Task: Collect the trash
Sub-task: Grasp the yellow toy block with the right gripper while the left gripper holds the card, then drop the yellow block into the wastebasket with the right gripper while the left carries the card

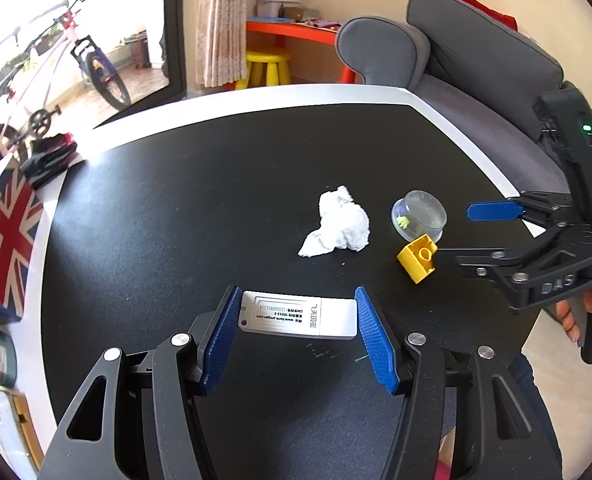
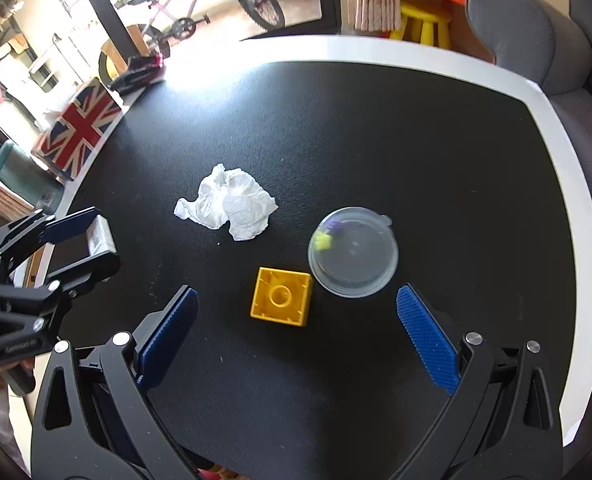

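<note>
Daylight from the window glares off the table; fisheye edges bend.

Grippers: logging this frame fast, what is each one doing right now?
Left gripper: shut on the white USB token.
Right gripper: open, holding nothing, jaws either side of the yellow block.
</note>
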